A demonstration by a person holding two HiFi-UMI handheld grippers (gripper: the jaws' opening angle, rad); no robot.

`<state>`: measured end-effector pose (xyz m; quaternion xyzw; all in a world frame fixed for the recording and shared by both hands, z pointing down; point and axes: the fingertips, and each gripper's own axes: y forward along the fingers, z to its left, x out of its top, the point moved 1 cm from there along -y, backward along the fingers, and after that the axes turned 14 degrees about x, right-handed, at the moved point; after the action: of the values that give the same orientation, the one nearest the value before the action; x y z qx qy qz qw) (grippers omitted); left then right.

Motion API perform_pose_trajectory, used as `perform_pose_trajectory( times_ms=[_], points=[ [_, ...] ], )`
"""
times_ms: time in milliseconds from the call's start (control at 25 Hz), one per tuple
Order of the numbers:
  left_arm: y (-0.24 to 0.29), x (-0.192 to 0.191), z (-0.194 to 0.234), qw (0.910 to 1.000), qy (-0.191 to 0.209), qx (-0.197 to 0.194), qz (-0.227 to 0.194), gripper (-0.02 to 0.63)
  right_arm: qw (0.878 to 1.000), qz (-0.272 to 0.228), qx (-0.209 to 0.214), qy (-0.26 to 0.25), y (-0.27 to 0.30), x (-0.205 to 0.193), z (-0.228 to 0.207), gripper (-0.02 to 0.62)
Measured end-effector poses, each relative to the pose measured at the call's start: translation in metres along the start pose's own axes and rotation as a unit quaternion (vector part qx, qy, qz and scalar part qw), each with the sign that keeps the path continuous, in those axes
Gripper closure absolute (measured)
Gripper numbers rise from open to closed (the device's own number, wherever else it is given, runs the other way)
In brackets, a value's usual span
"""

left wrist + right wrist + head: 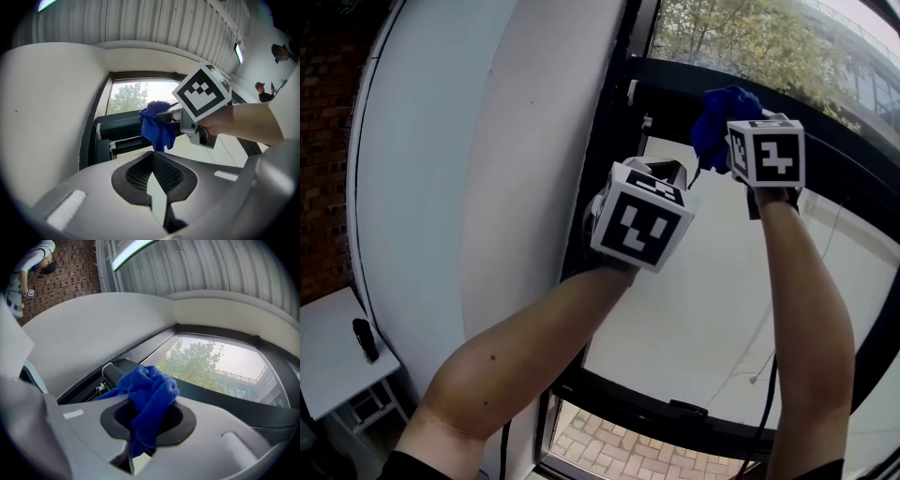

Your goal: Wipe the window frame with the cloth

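Crumpled, fuzzy deep-blue cloth (pixel 150 394) in the right gripper (pixel 146 423)

This seems to be a large hall or workshop-like building, not a home. The ceiling (pixel 187 28) is made of ribbed metal sheets with a long strip lamp (pixel 133 251), and there is a bare brick wall (pixel 328 141). A wide window in a black frame (pixel 605 141) sits in a smooth white wall (pixel 469 187) and looks out on trees (pixel 731 47), with a small white table (pixel 328 352) below.
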<state>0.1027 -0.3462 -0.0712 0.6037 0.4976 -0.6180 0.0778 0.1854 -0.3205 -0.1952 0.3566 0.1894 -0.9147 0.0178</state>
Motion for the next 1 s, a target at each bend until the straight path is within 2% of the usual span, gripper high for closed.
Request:
perform_pose_trajectory(
  times_ms=[360,680,1000],
  points=[
    [0.011,0.006,-0.058,0.9991,-0.034,-0.025,0.01,0.613,1.0,-0.003,-0.009,-0.005,-0.038,-0.021,-0.035,0.512],
    [0.026,0.012,-0.1,0.9987,-0.037,-0.033,0.015,0.612,1.0,-0.002,-0.015,0.002,-0.071,-0.038,-0.07,0.512],
    [0.046,0.033,-0.124,0.9988,-0.038,-0.03,0.001,0.614,0.999,0.003,-0.031,0.007,-0.107,-0.059,-0.107,0.511]
  ],
)
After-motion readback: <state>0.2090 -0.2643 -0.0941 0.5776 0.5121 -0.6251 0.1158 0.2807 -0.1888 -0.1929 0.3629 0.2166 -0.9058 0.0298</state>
